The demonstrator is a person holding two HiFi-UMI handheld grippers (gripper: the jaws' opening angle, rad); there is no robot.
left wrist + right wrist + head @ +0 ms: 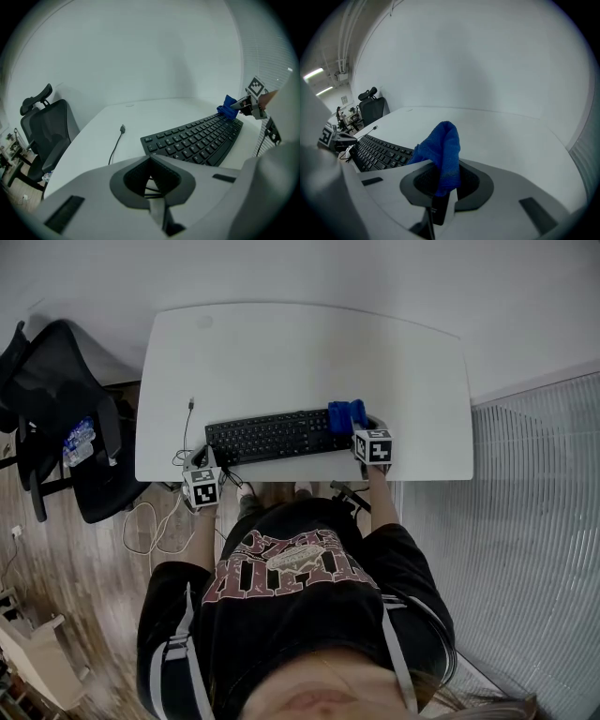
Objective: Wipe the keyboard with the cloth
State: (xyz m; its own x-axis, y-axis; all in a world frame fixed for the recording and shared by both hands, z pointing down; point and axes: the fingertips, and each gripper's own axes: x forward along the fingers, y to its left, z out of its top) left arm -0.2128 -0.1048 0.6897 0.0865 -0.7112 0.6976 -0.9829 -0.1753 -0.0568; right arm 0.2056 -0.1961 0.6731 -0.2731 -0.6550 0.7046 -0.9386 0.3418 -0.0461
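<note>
The right gripper [440, 185] has its jaws clamped on a bunched blue terry cloth [441, 147], which stands up out of them in a soft fold. In the head view this gripper [355, 427] sits at the right end of the black full-size keyboard [272, 437], with the cloth [346, 413] lying over the last keys there. The left gripper view shows the same thing from across the keys, with the cloth [228, 108] at the keyboard's [193, 138] far end.

The left gripper [150, 180] has its jaws drawn together with nothing between them. It hangs at the near edge of the white rounded desk [300, 352], just beside the keyboard's left end [201, 461].

The keyboard runs along the desk's near edge. Behind it the desktop is bare right up to the far edge and the pale wall. Right of the cloth a strip of bare desktop [501, 136] reaches the desk's right edge. On the left, a thin black cable with a plug on its end [188, 418] lies on the desk near the keyboard's left end and runs off the near edge.

Beyond the left edge stands a black mesh office chair [66, 418] on the wooden floor [84, 559], well apart from both grippers. A ribbed pale panel [534, 521] stands beyond the desk's right side.
</note>
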